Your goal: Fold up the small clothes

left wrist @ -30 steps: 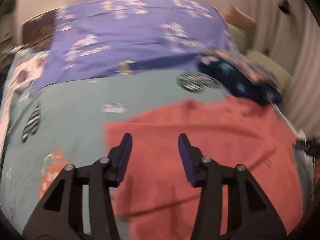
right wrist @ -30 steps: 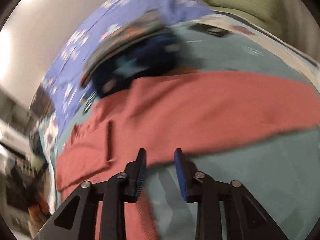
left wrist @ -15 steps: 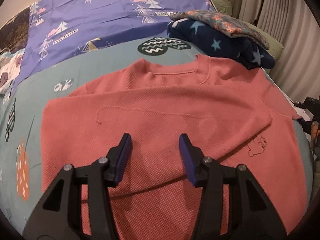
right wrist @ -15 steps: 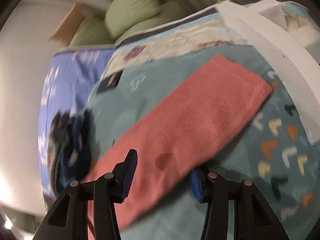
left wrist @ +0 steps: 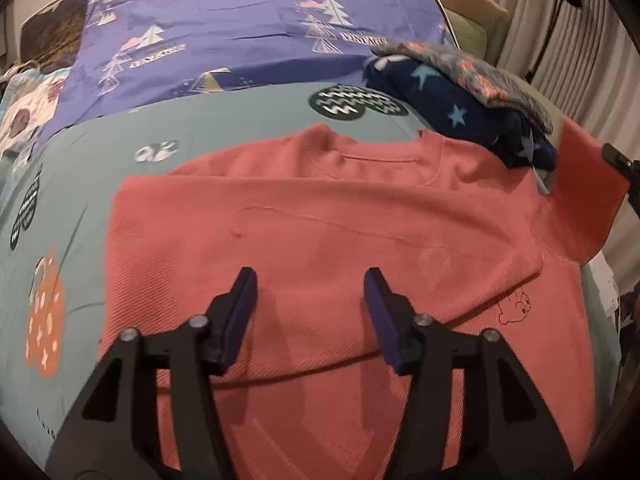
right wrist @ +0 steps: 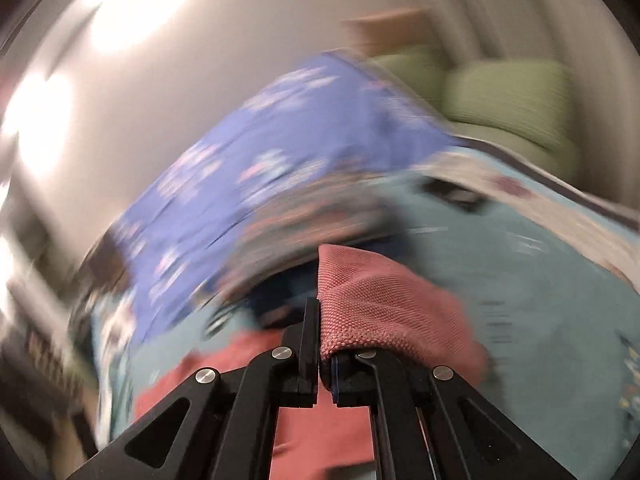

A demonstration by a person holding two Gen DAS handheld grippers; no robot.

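On bed: right gripper (right wrist: 320, 320) clamps sweater (left wrist: 320, 248) sleeve; left gripper (left wrist: 310, 288) spread apart.

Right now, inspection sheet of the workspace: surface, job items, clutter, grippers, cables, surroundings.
Surface: bed with teal patterned cover; purple sheet across its far part.
Job's things: pink sweater spread flat, left sleeve folded over the body, right sleeve lifted.
Clutter: folded clothes pile, navy star fabric under a floral piece, by the sweater's right shoulder.
Grippers: left gripper open over the sweater body; right gripper shut on the sleeve.
Cables: nothing seen.
Surroundings: curtains, green cushions, wall; right view blurred.
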